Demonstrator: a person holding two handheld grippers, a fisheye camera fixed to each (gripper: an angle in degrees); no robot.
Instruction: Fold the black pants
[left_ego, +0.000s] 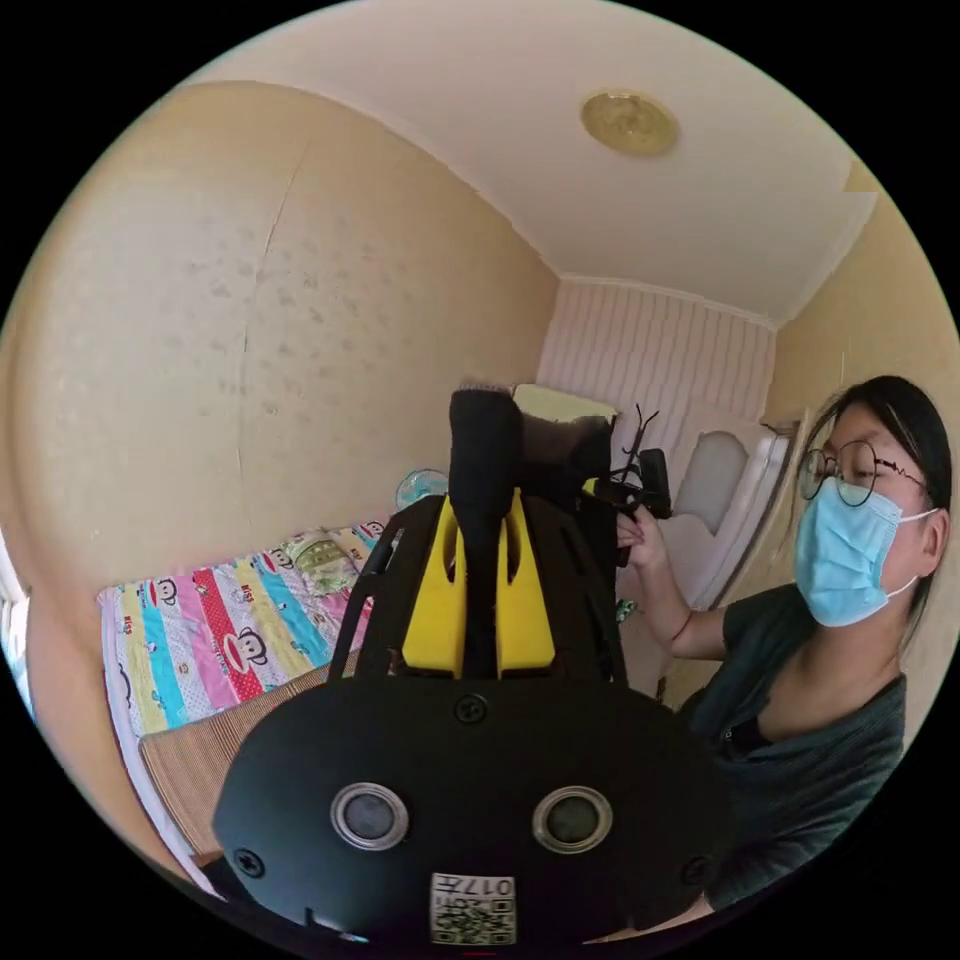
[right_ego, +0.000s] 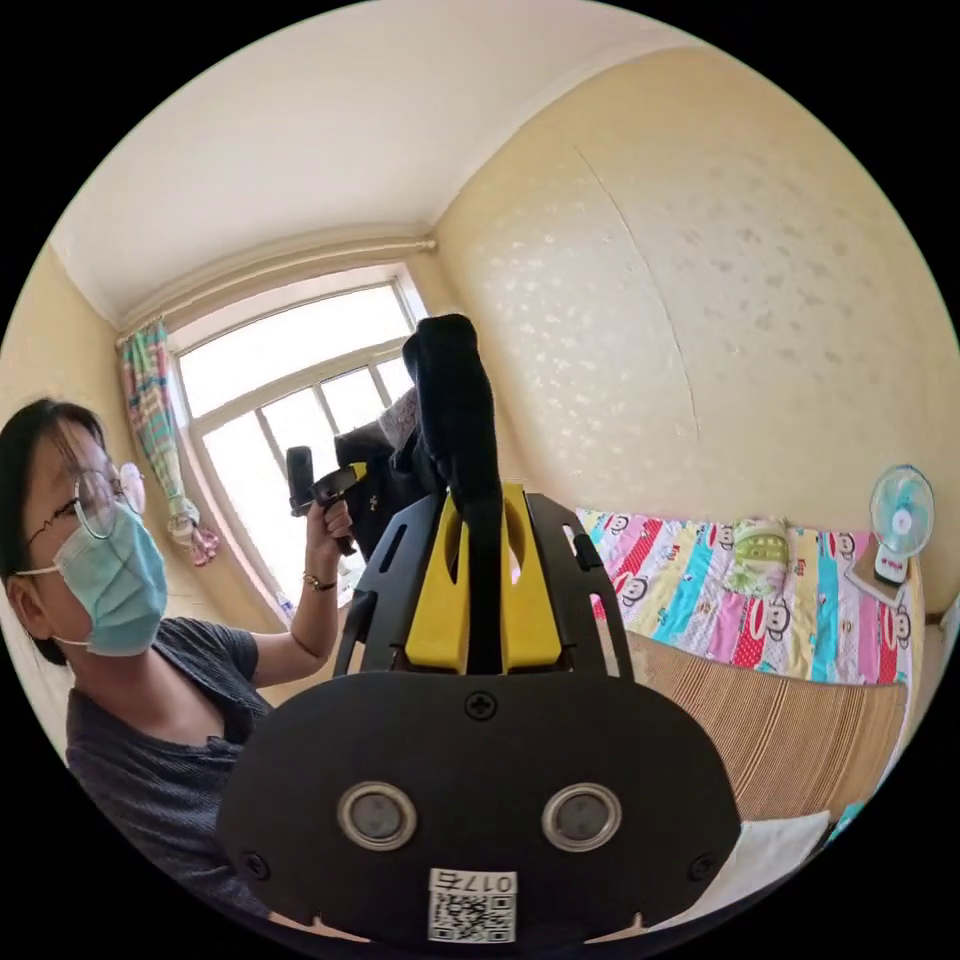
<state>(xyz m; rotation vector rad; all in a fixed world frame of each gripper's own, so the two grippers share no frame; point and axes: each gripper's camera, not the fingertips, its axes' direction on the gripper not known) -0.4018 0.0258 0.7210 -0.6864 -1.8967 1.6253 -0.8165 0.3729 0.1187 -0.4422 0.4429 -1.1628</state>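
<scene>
While held aloft, both hand-held grippers clamp black pants (left_ego: 483, 470) | patterned bedsheet (right_ego: 760, 600) | yellow walls (left_ego: 250, 330)

Matt black cloth pants (left_ego: 483, 470); woven mat (right_ego: 790, 725)

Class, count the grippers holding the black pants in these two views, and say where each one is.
2. The left gripper and the right gripper each pinch the black pants between yellow jaws, raised high above the bed.

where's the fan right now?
In the right gripper view the fan stands at the far right, beyond the cartoon-print sheet. In the left gripper view it peeks out left of the left gripper.
</scene>
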